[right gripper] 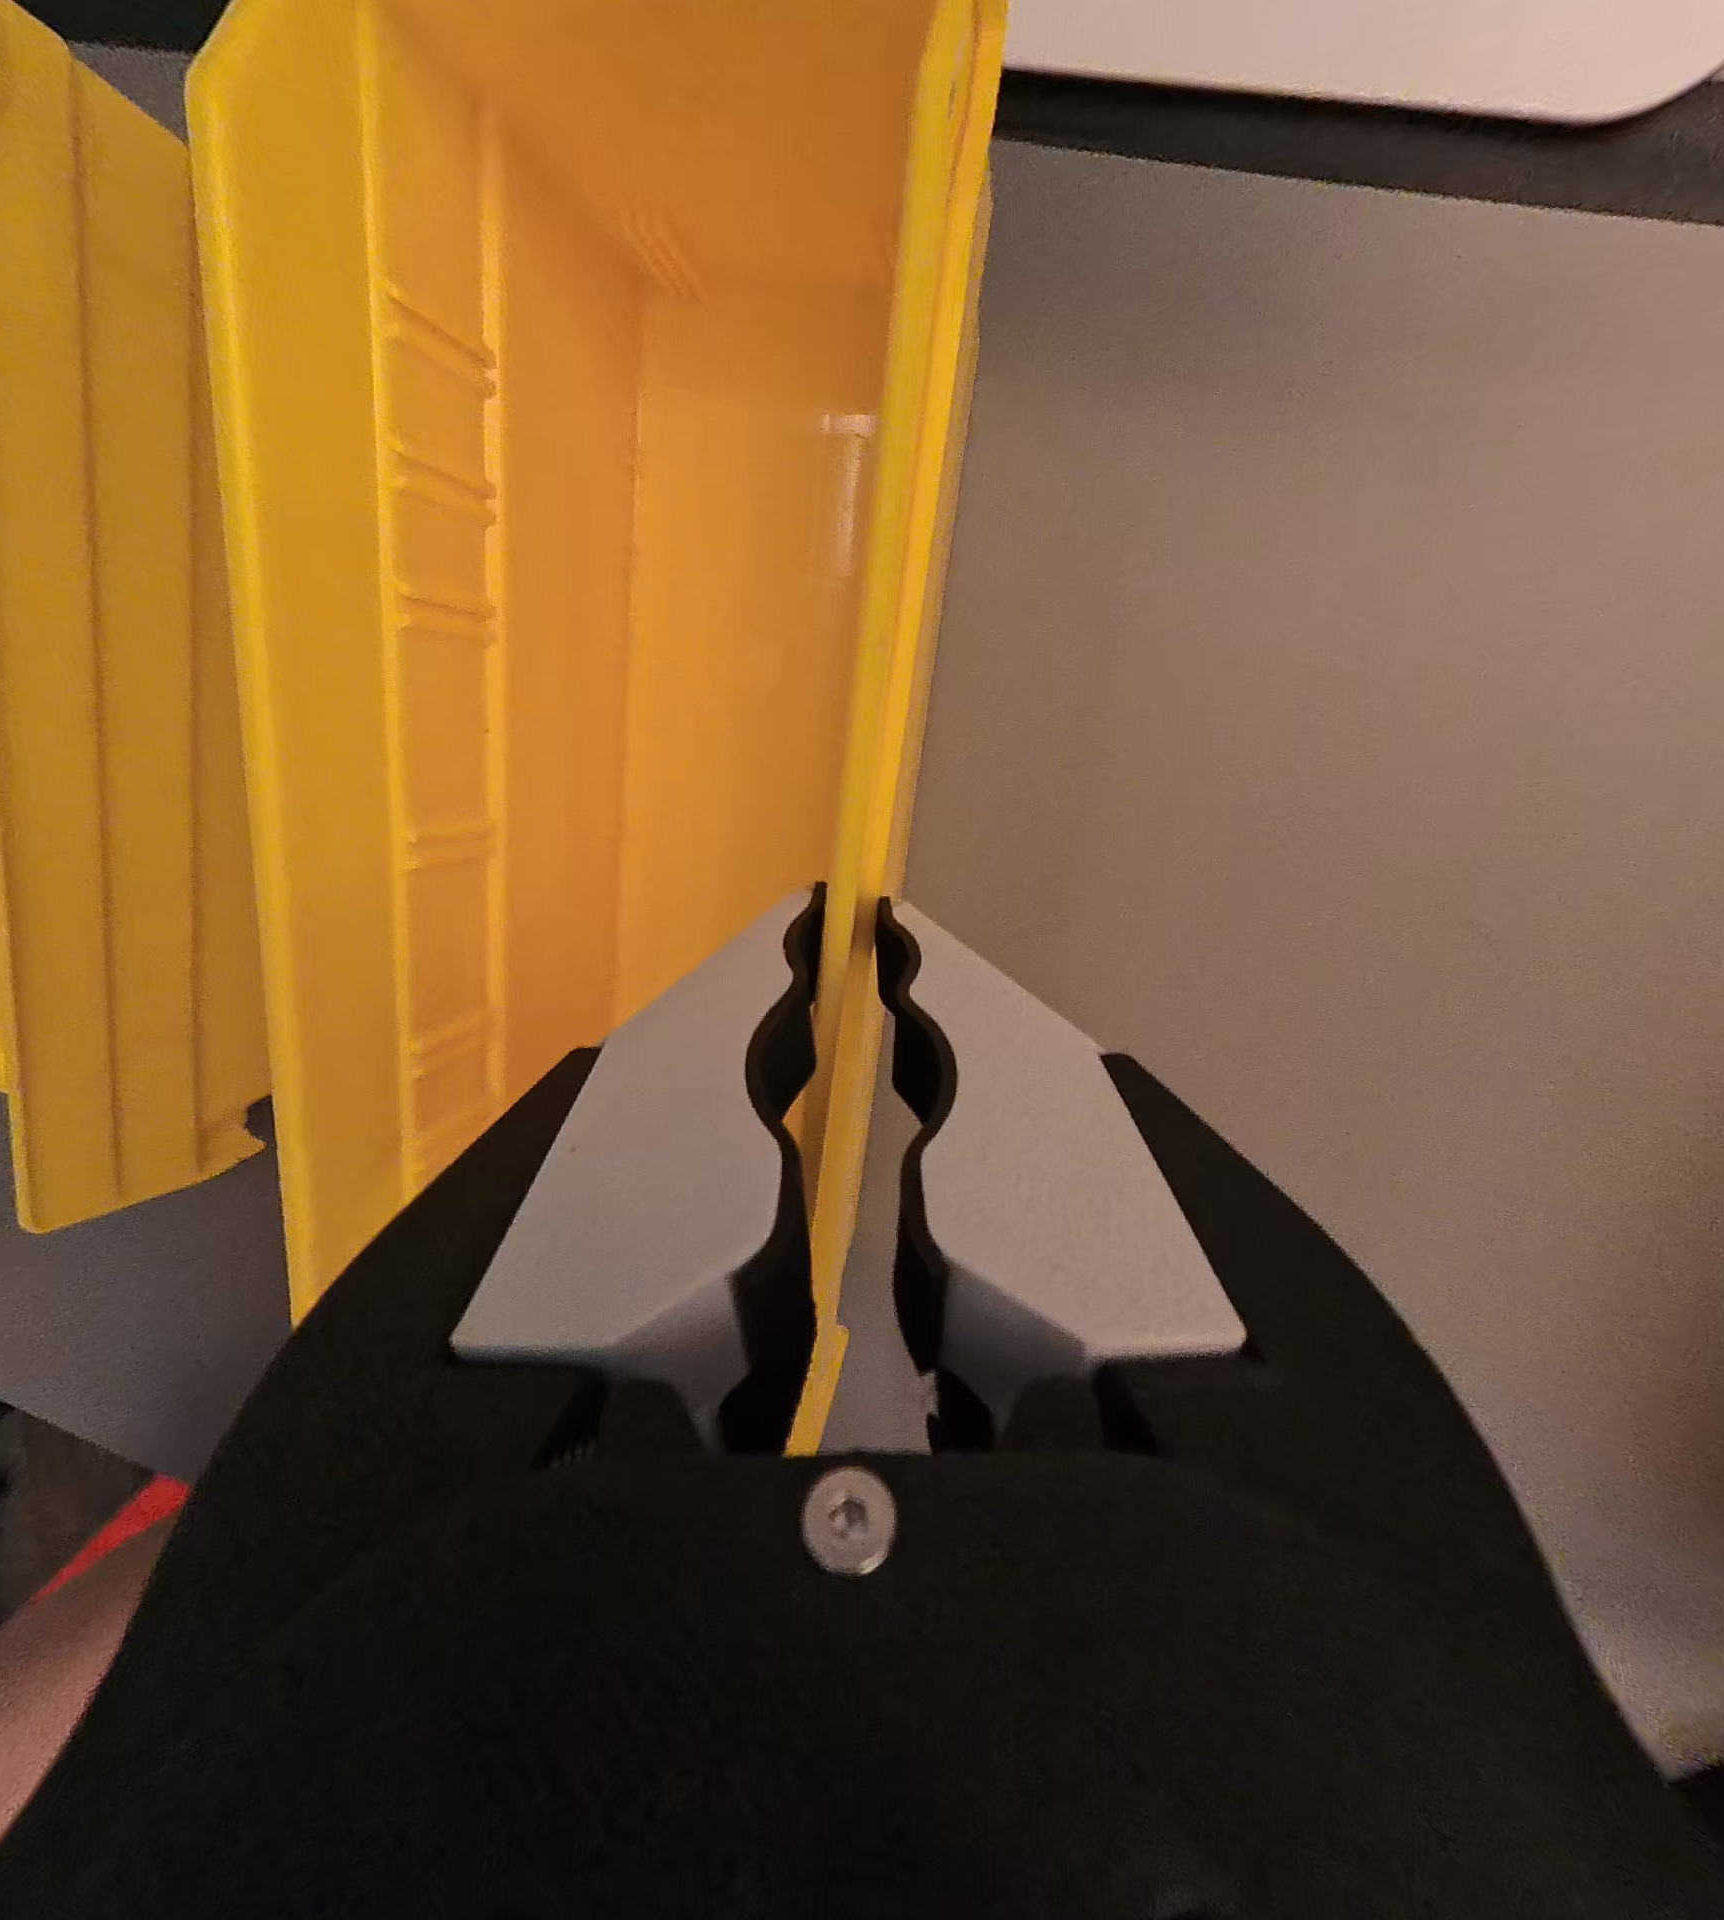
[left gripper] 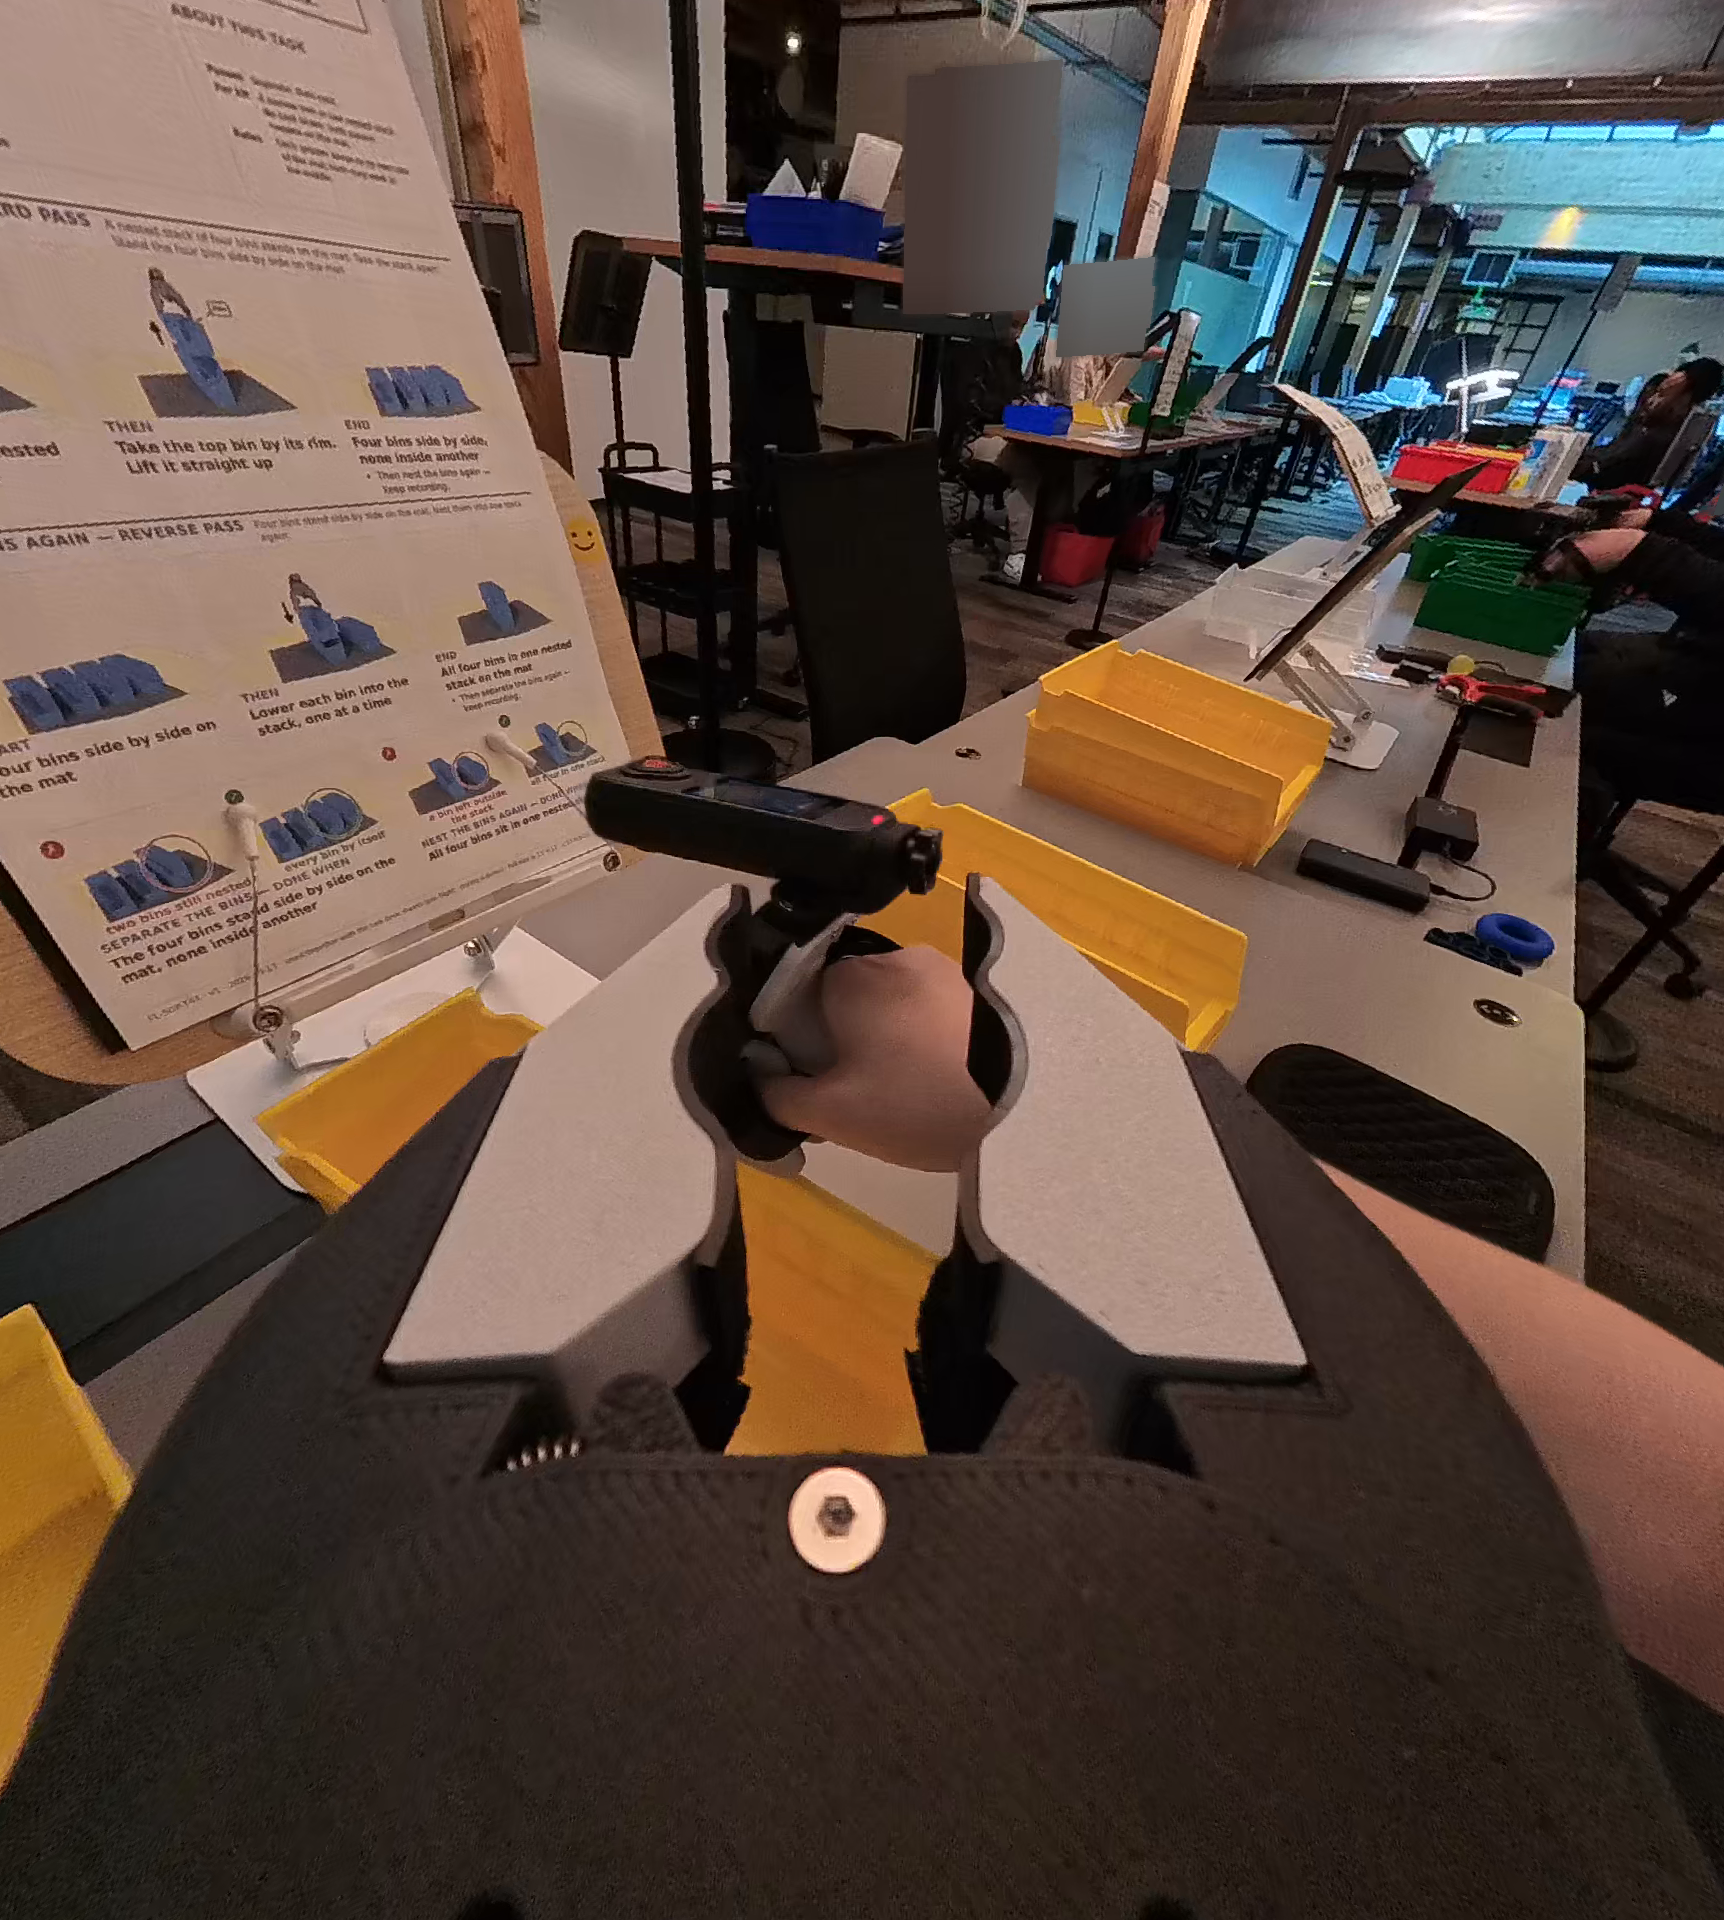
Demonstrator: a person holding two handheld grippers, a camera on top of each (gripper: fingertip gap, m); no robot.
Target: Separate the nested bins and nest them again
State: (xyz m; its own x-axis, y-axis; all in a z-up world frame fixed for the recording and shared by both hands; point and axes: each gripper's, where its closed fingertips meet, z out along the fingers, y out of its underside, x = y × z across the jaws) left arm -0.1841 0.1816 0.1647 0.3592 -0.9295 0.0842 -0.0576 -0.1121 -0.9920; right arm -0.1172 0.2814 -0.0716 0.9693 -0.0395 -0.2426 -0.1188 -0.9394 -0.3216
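We see our right gripper (right gripper: 847, 904) clenched on a yellow bin's (right gripper: 567, 623) wall (nothing inside), left gripper (left gripper: 847, 914) released above the grey table (left gripper: 1409, 987).

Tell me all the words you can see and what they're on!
Instruction sheet on its stand: printed headings and captions beside pictures of blue bins; I can't copy writing out.
Far sheet on another desk: too small to read.
Camera screen on the other gripper: blurred.
Yellow bins: no writing shows.
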